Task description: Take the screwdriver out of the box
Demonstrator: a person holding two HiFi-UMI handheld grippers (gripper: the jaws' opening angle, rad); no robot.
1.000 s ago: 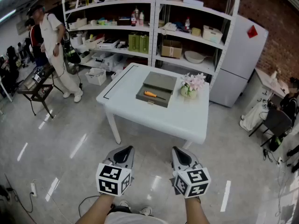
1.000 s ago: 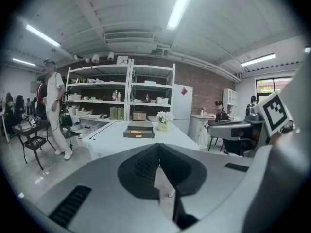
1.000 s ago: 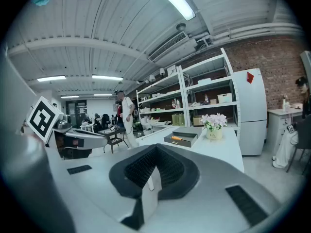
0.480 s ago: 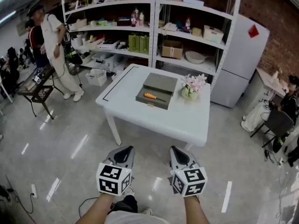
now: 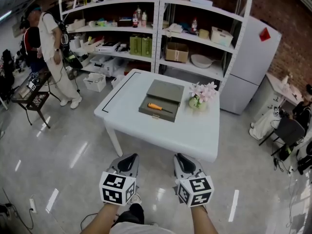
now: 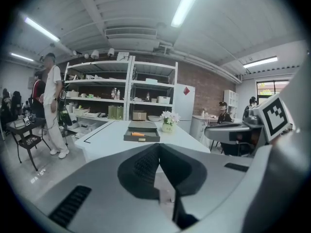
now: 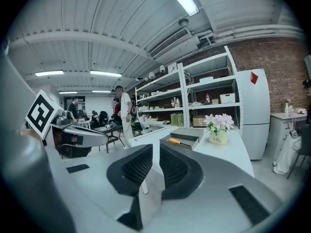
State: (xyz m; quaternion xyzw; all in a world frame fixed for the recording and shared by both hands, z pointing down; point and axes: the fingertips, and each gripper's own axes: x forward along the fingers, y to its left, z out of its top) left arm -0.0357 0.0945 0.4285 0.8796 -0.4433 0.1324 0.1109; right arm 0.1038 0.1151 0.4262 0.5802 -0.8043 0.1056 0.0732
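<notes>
An open grey box [image 5: 147,112] lies on the white table [image 5: 195,130], its lid [image 5: 166,90] folded back. Inside it rests a screwdriver [image 5: 156,107] with an orange handle. The screwdriver [image 6: 137,134] and box [image 6: 141,138] also show in the left gripper view, and the screwdriver [image 7: 175,141] in the right gripper view. Both grippers hover over the floor short of the table's near edge. My left gripper [image 5: 128,158] has its jaws together and empty. The jaws of my right gripper [image 5: 182,158] are opening, a narrow gap showing, nothing between them.
A small vase of pink flowers [image 5: 200,95] stands on the table just right of the box. Metal shelves [image 5: 156,33] and a white fridge [image 5: 248,62] stand behind the table. A person [image 5: 48,43] stands at far left by a black side table [image 5: 30,95]. A chair [image 5: 288,129] is at right.
Both grippers and the head have come nearer the table, which now sits closer in view. The right gripper's jaws have parted slightly. The person at left has shifted a little.
</notes>
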